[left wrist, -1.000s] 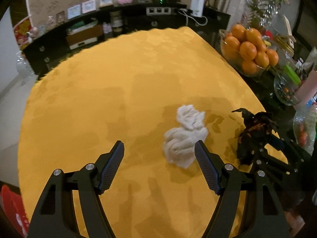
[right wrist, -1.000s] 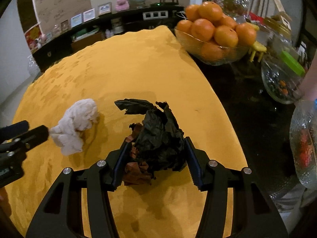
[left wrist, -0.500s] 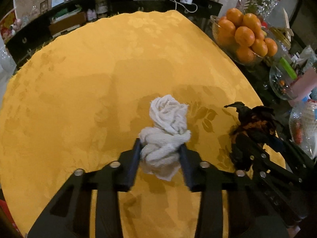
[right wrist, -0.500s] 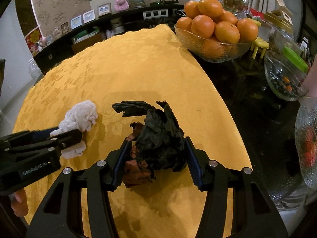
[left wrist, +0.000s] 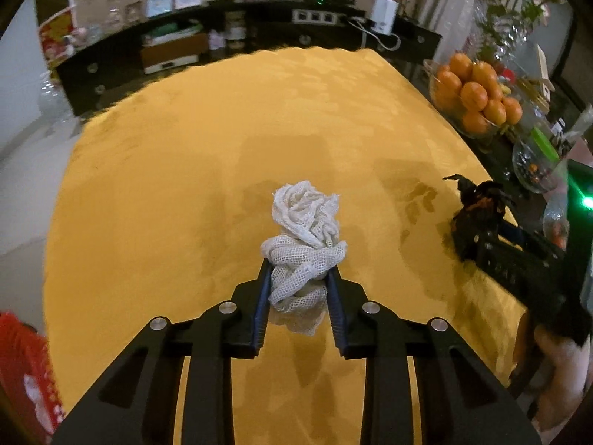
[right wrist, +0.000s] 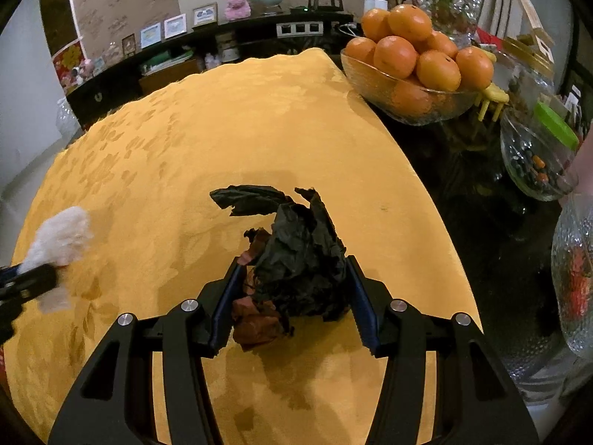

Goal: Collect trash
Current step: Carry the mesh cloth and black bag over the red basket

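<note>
My left gripper [left wrist: 297, 272] is shut on a crumpled white mesh cloth [left wrist: 305, 230], held just above the yellow tablecloth [left wrist: 185, 148]. The cloth also shows at the left edge of the right wrist view [right wrist: 59, 239]. My right gripper [right wrist: 292, 272] is shut on a crumpled black wrapper with reddish-brown bits [right wrist: 296, 256], also over the tablecloth [right wrist: 222, 129]. The wrapper shows at the right in the left wrist view [left wrist: 478, 200], held by the other gripper.
A glass bowl of oranges [right wrist: 415, 59] stands on the dark table right of the cloth, also in the left wrist view [left wrist: 474, 100]. A glass jar with a green lid [right wrist: 537, 155] and a textured glass vessel [right wrist: 574, 278] stand farther right. A dark cabinet [left wrist: 222, 48] lies beyond.
My left gripper moved onto the white mesh cloth, closed on it and lifted it slightly. My right gripper stays shut on the black wrapper, nearly still.
</note>
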The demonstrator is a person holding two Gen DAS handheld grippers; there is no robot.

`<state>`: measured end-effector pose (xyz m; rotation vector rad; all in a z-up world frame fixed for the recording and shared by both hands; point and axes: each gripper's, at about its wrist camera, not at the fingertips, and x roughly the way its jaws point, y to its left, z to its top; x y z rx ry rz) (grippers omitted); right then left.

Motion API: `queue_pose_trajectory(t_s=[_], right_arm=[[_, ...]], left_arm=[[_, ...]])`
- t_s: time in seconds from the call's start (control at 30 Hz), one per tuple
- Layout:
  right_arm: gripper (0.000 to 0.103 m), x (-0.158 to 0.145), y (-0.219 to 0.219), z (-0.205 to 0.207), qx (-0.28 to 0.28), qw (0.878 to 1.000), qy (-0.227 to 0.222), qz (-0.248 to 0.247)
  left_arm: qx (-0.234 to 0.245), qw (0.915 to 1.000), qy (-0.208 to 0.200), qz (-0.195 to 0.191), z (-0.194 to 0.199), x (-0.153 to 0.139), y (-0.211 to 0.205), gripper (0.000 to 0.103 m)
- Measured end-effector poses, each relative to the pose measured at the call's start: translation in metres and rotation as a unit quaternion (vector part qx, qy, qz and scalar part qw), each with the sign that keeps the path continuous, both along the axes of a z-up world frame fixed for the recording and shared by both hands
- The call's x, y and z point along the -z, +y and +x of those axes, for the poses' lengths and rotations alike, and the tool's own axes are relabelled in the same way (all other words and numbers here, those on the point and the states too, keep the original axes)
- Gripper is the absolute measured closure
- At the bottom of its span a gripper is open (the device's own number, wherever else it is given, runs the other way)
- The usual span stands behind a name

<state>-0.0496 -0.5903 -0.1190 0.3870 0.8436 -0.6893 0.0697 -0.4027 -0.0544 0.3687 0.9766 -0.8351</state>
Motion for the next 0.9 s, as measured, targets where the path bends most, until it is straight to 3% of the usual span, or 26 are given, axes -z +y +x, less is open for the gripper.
queue_pose_trajectory(t_s=[0.5, 0.9], right_arm=[[0.051, -0.013, 0.067, 0.014, -0.078, 0.997, -0.009, -0.015], [0.051, -0.014, 0.168, 0.015, -0.191, 0.980, -0.003, -0.055]], left_arm=[[-0.082, 0.9946, -0.063, 0.004, -0.021, -0.033, 0.140, 0.076], [-0.139, 0.9864, -0.088, -0.006, -0.025, -0.047, 0.211, 0.076]])
